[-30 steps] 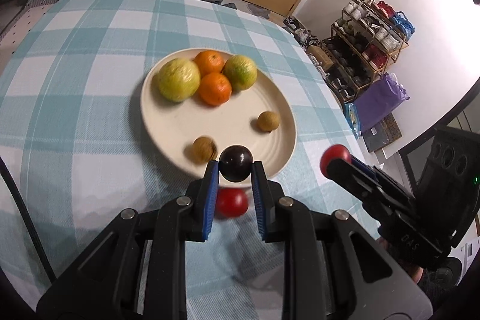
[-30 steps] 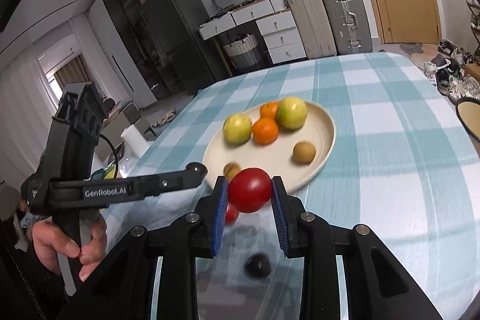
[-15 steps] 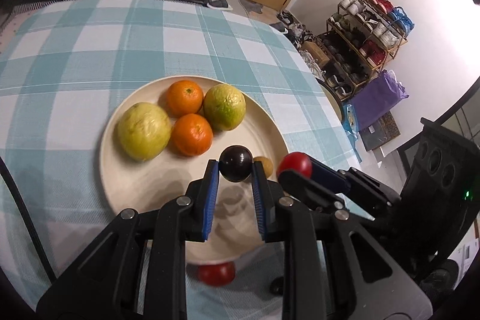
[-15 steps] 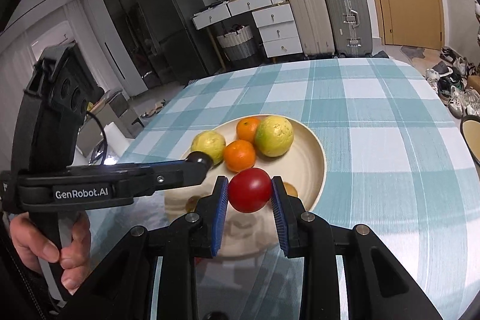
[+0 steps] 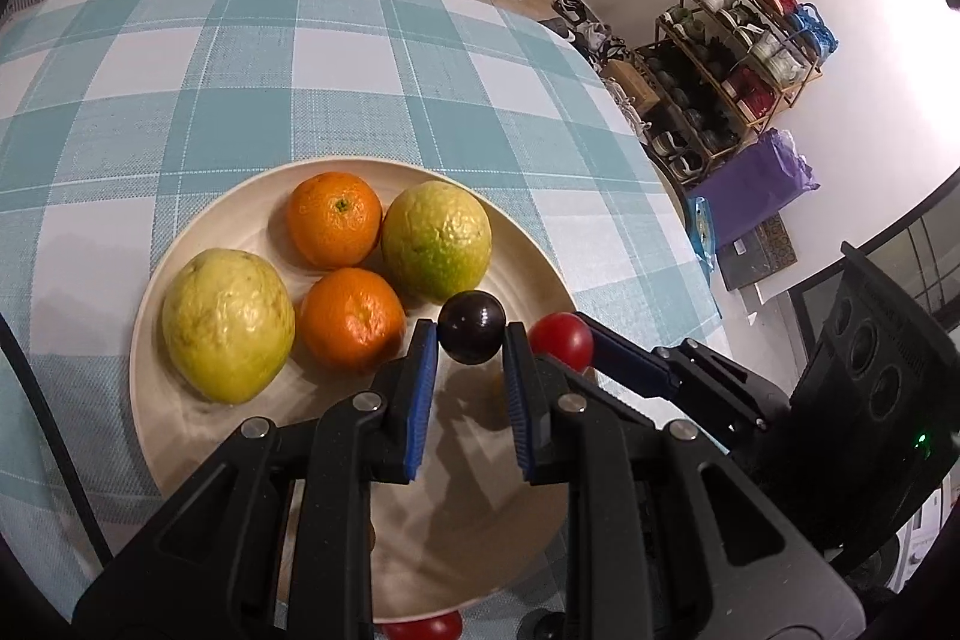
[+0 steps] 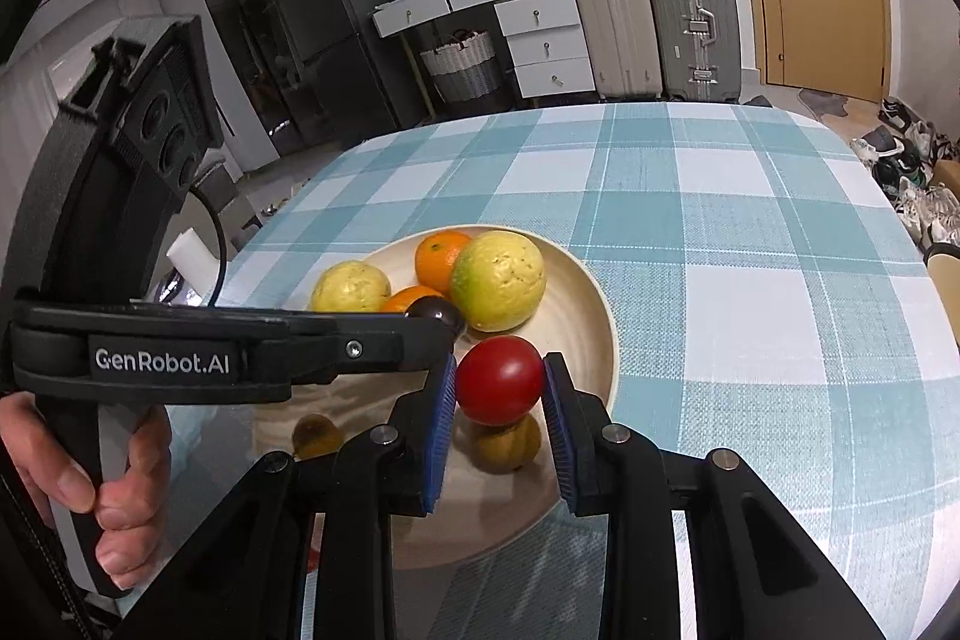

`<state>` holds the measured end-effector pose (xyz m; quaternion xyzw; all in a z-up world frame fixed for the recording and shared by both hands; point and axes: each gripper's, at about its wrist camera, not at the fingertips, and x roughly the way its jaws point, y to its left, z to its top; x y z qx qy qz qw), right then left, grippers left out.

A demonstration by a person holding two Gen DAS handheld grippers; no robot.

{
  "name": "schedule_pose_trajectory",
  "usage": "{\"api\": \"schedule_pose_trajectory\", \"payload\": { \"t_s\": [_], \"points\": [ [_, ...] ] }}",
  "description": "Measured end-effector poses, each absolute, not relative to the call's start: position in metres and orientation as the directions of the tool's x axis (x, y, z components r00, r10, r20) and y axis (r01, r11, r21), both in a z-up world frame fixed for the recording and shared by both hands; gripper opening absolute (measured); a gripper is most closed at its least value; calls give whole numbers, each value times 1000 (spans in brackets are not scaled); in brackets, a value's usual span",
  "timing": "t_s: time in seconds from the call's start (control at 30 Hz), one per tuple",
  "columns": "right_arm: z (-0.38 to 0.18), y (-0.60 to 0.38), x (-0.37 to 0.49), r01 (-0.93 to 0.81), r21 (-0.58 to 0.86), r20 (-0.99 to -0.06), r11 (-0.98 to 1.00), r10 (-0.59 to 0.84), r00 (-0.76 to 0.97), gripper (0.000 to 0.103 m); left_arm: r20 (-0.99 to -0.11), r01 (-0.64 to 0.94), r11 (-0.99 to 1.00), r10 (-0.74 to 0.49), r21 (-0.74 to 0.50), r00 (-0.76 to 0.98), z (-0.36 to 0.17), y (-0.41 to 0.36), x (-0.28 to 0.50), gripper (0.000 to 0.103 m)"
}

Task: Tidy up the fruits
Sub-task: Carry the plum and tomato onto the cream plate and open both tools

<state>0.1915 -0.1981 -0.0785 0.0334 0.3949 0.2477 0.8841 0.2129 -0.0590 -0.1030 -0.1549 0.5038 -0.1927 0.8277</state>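
Observation:
A cream plate (image 5: 198, 232) on the checked tablecloth holds two oranges (image 5: 333, 218), a yellow guava (image 5: 228, 323) and a green-yellow guava (image 5: 436, 239). My left gripper (image 5: 465, 376) is shut on a dark plum (image 5: 471, 326) and holds it over the plate beside the fruit pile. My right gripper (image 6: 497, 403) is shut on a red tomato (image 6: 499, 379) over the plate's right part, just right of the left gripper. Two small brown fruits (image 6: 507, 447) lie on the plate under the grippers. The plate also shows in the right wrist view (image 6: 594, 292).
Another red fruit (image 5: 423, 628) lies on the cloth at the plate's near rim. A dark small fruit (image 5: 543, 625) lies beside it. The table edge (image 5: 660, 172) falls off to the right, with a shoe rack (image 5: 738, 58) beyond.
Both grippers have moved forward over the plate with their fruits. The plum and the tomato now hang close to the guavas and oranges.

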Motion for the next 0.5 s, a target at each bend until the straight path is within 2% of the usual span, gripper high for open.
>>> {"api": "schedule_pose_trajectory", "payload": {
  "t_s": [0.33, 0.37, 0.47, 0.5],
  "points": [
    [-86, -200, 205, -400, 269, -688, 876, 465, 556, 30, -777, 125, 866, -491, -483, 395, -106, -53, 219, 20],
    [-85, -201, 205, -400, 277, -684, 874, 471, 556, 33, -780, 130, 869, -487, -477, 394, -105, -53, 218, 20],
    [-80, -205, 202, -394, 275, -665, 877, 469, 581, 51, -778, 144, 872, -483, -467, 401, -98, -54, 209, 23],
    [-77, -207, 199, -395, 272, -656, 877, 470, 591, 52, -776, 149, 873, -482, -464, 406, -96, -55, 205, 24]
  ]
}}
